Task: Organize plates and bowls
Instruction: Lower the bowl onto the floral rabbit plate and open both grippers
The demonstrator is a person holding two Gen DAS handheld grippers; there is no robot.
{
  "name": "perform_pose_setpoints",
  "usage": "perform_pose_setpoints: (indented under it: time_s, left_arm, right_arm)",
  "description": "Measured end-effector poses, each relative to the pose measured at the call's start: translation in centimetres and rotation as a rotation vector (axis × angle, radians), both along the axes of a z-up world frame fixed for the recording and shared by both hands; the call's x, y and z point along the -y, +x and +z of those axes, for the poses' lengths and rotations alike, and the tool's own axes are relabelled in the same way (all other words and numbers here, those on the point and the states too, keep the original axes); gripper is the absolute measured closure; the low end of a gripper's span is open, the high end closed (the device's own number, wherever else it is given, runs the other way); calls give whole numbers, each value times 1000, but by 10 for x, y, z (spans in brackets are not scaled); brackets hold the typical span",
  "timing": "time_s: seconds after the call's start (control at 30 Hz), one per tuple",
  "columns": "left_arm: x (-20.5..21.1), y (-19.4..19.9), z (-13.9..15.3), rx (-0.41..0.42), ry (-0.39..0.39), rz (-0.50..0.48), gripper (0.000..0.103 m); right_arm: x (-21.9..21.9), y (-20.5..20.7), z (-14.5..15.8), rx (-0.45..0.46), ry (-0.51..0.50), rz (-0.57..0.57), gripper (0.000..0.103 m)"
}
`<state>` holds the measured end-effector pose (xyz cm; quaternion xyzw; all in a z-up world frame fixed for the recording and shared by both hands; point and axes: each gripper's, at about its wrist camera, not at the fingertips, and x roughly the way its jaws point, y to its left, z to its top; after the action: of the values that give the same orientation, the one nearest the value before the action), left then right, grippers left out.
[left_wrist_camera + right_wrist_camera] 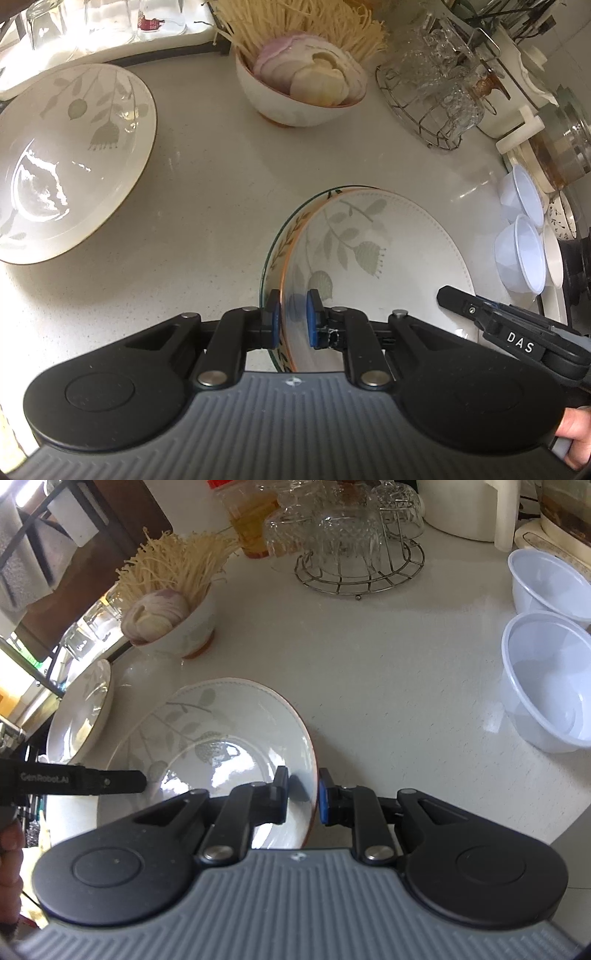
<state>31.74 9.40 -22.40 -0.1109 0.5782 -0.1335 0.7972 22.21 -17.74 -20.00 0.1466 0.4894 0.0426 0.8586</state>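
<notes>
While both grippers pinch opposite rims of the leaf-patterned plate [221, 738] near the counter's [207, 177] front edge — left gripper [293, 319] and right gripper [303, 797] each clamped on it — the lift should stay level and synchronized toward the other plate [70, 158]

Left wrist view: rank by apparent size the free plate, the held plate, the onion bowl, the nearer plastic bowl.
1. free plate and held plate: look alike, and the held one sits nearer and is partly hidden, so unranked
2. onion bowl
3. nearer plastic bowl
</notes>
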Motion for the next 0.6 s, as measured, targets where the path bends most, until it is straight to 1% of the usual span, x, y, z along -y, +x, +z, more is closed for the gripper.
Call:
perform_pose_setpoints:
  time_s: [0.13,0.27,0.43,0.6]
  left_arm:
    - [-1,3,0,-12,-18,8,87]
    - [-7,5,-2,-34,-52,13,87]
    - [-15,5,3,-43,-67,7,86]
    - [-24,4,4,-61,-101,23,86]
  right_arm:
    - [0,3,-2,-1,6,-5,82]
    - [-1,4,-3,7,12,-11,82]
    - [-2,6,-4,17,16,-18,82]
    - [-3,7,-4,22,17,-16,82]
